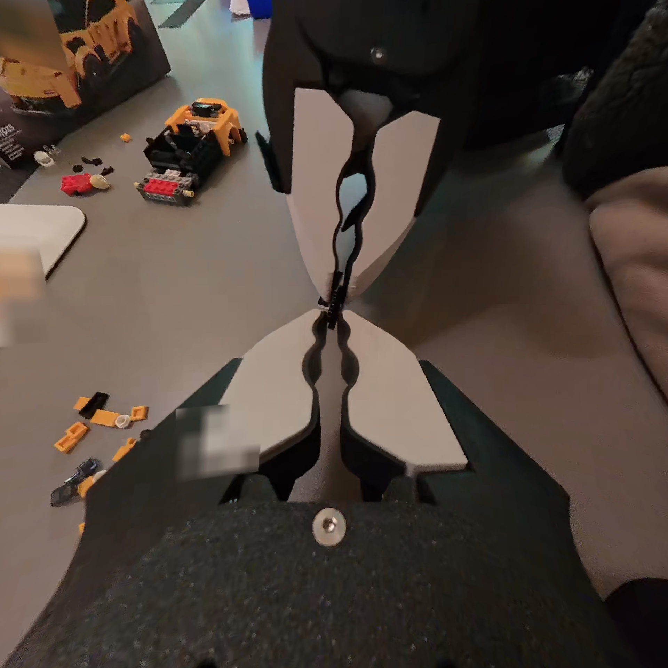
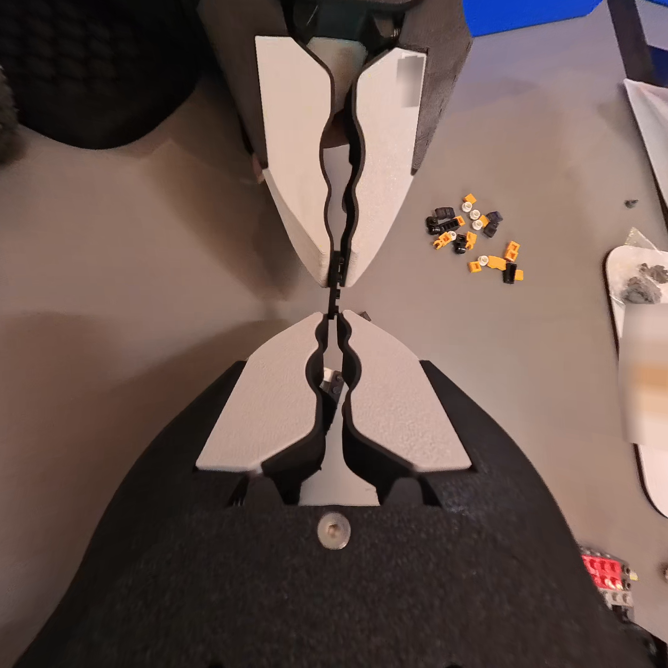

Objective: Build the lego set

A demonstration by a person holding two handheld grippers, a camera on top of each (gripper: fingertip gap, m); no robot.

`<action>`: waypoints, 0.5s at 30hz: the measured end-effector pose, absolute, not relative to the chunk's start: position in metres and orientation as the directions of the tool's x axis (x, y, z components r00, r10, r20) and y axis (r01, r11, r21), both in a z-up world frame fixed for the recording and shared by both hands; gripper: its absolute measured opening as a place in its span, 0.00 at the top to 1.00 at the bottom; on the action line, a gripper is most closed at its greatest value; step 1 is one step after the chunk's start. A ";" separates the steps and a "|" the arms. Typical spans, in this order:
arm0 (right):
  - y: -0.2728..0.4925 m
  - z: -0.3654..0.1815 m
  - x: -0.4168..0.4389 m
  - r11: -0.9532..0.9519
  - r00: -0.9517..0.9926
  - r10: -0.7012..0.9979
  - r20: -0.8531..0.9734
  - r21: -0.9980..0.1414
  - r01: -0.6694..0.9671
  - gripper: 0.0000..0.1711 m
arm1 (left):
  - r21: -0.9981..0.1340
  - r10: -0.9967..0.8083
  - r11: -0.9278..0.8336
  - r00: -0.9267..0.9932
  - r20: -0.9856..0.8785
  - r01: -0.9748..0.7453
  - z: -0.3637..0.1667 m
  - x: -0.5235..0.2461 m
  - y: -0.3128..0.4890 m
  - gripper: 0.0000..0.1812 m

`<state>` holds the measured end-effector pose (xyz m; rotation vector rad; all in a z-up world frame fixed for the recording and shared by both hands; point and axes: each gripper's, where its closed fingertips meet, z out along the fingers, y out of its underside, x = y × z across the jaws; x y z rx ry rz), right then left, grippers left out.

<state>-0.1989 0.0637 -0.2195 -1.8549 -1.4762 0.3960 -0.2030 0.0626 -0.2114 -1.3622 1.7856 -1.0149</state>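
Both grippers meet tip to tip above the grey table (image 1: 188, 307). My left gripper (image 1: 330, 320) is shut on one end of a thin black studded lego piece (image 1: 334, 303). My right gripper (image 1: 339, 289) comes from the top of the left wrist view and is shut on the other end. In the right wrist view my right gripper (image 2: 332, 317) pinches the black piece (image 2: 335, 289) from below and the left gripper (image 2: 338, 276) from above. A small black and white part (image 2: 330, 383) shows in the gap between the right fingers; I cannot tell whether it is held. The partly built orange and black car (image 1: 188, 155) stands at the far left.
Loose orange, black and white pieces (image 1: 97, 419) lie at the left, also in the right wrist view (image 2: 473, 235). The set's box (image 1: 72, 54), a red piece (image 1: 76, 183) and a white board (image 1: 43, 231) are at the left. A sleeve (image 1: 629, 253) is at the right. Left and right tips are no more than a few centimetres apart.
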 end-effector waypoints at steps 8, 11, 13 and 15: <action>0.078 -0.234 -0.193 -0.248 0.417 0.903 0.102 -0.669 0.701 0.97 | -0.855 -0.970 0.134 -0.242 -0.010 -0.502 -0.220 -0.218 0.074 0.98; 0.083 -0.249 -0.191 -0.314 0.445 0.892 0.073 -0.609 0.729 0.94 | -0.834 -0.974 0.111 -0.227 0.017 -0.540 -0.229 -0.225 0.082 0.98; 0.089 -0.253 -0.192 -0.311 0.438 0.895 0.080 -0.591 0.744 0.94 | -0.812 -0.971 0.098 -0.233 0.047 -0.575 -0.237 -0.228 0.081 0.98; 0.094 -0.254 -0.192 -0.301 0.412 0.909 0.066 -0.581 0.756 0.94 | -0.800 -0.969 0.093 -0.240 0.065 -0.592 -0.243 -0.229 0.080 0.98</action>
